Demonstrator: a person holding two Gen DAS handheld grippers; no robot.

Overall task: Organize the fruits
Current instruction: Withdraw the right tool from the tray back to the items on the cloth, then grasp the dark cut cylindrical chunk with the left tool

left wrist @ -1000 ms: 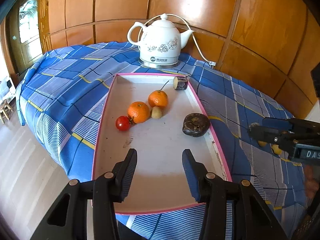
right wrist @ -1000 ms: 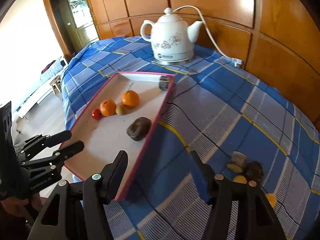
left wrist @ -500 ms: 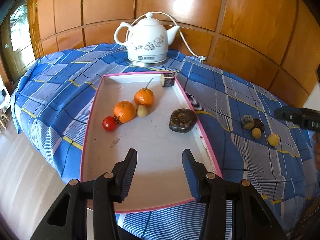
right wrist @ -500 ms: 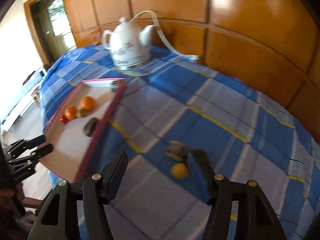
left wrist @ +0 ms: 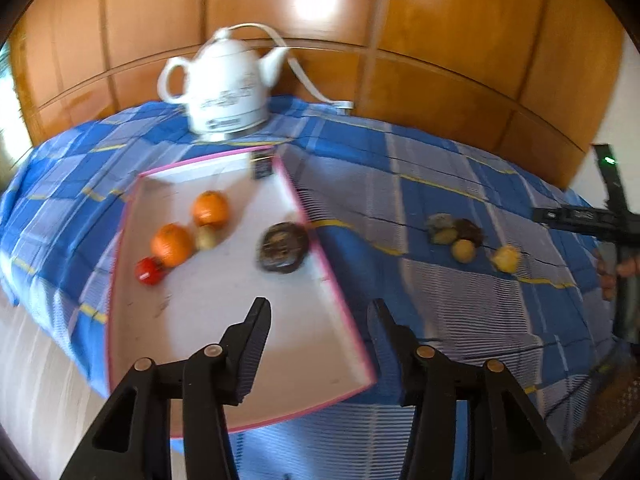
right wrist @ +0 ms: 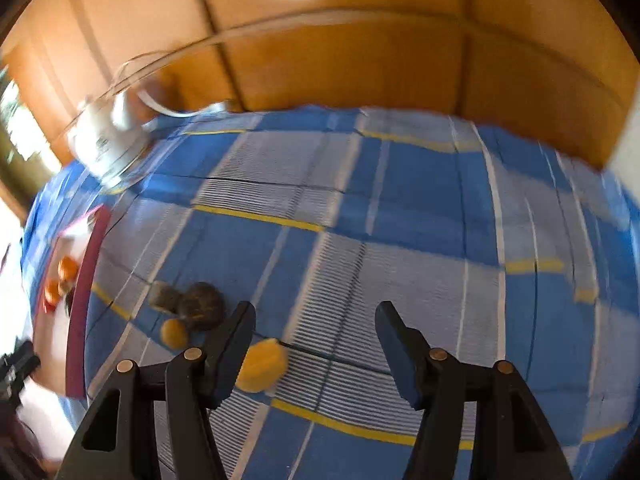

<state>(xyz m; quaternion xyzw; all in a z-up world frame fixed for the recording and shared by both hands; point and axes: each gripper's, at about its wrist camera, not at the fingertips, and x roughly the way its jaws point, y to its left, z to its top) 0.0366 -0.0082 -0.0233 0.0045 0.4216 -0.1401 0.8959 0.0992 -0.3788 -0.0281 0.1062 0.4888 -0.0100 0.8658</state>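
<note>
A pink-rimmed white tray (left wrist: 344, 312) holds two oranges (left wrist: 172, 244), a small red tomato (left wrist: 149, 270), a small pale fruit (left wrist: 205, 237), a dark brown fruit (left wrist: 282, 246) and a dark chunk (left wrist: 262, 165). My left gripper (left wrist: 318, 312) is open and empty above the tray's near right edge. On the cloth to the right lies a cluster of small fruits (left wrist: 456, 230) and a yellow fruit (left wrist: 506, 258). My right gripper (right wrist: 314, 318) is open and empty; the yellow fruit (right wrist: 262, 364) lies just by its left finger, and the dark fruits (right wrist: 200, 306) lie further left.
A white ceramic kettle (left wrist: 228, 88) with a cord stands behind the tray on the blue checked tablecloth (left wrist: 420, 184). Wooden wall panels (left wrist: 440, 40) curve behind the table. The right gripper's body (left wrist: 592, 216) shows at the right edge of the left wrist view.
The right gripper has swung right and down toward the loose fruits, now close above the yellow one. The left gripper has shifted right, toward the tray's right edge. Both views are blurred.
</note>
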